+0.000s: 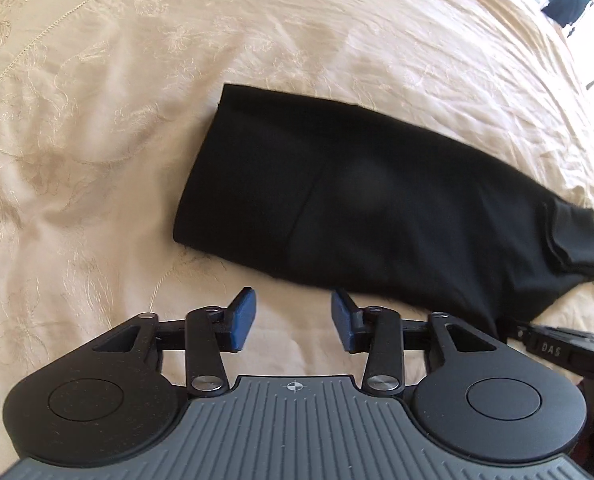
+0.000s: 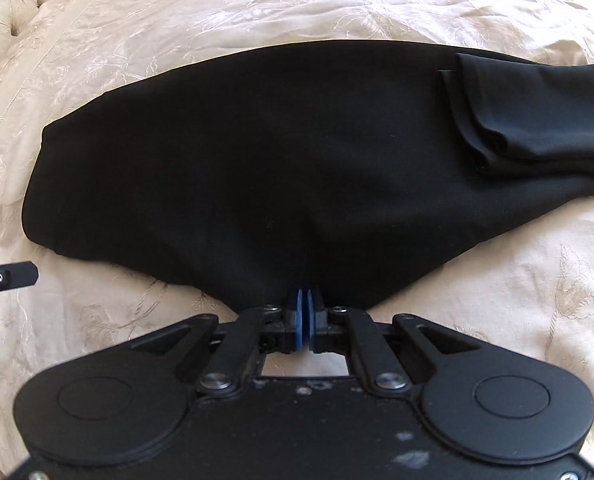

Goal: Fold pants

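Observation:
Black pants (image 1: 377,200) lie folded in a long band across a cream embroidered bedspread (image 1: 97,160). Their layered end (image 1: 573,236) points right. My left gripper (image 1: 293,300) hovers open over bare bedspread just in front of the pants' near edge, nothing between its blue pads (image 1: 243,316). In the right wrist view the pants (image 2: 277,152) fill the middle. My right gripper (image 2: 305,300) is shut on their near edge, and the cloth puckers into a point at the blue pads (image 2: 299,320). The layered end (image 2: 537,112) lies at the upper right.
A tufted cream headboard (image 2: 5,0) stands at the far left. The bedspread (image 2: 497,300) surrounds the pants on all sides. The bed's edge runs along the upper right, with a dark object (image 1: 567,0) beyond it. Part of the left gripper's body (image 2: 7,278) shows at the left edge.

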Demonstrator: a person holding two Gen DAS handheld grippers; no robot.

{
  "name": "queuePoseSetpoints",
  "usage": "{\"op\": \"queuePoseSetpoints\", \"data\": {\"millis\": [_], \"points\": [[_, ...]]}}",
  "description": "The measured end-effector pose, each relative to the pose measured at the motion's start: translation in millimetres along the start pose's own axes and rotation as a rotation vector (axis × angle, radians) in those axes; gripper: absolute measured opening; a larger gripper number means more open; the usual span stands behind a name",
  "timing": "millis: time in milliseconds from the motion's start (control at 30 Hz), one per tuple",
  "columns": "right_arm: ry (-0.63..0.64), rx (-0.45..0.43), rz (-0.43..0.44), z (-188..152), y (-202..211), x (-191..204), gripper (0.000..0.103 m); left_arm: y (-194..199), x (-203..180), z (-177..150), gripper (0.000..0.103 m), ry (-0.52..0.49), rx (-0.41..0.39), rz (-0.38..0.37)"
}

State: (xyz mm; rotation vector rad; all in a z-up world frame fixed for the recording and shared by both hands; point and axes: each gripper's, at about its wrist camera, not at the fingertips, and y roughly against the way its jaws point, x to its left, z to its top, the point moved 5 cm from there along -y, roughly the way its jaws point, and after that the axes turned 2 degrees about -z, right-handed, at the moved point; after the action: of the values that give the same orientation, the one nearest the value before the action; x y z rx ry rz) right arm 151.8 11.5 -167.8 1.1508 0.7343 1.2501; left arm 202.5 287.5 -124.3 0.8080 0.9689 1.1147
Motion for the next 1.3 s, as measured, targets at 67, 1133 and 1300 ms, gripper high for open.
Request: {"op": "queuePoseSetpoints", "data": {"millis": [67, 1133, 1300], "points": [[0.01, 0.008, -0.005, 0, -1, 0, 0.005, 1, 7, 4, 0.079, 0.044, -0.024, -0.047], [0.079, 0.044, -0.049, 2, -6, 15, 0.005, -66, 52, 25, 0.056, 0.495, -0.088, -0.076], [0.076, 0.005, -0.069, 5, 10, 18, 0.008, -44, 28, 35, 0.022, 0.34, -0.133, -0.059]]}}
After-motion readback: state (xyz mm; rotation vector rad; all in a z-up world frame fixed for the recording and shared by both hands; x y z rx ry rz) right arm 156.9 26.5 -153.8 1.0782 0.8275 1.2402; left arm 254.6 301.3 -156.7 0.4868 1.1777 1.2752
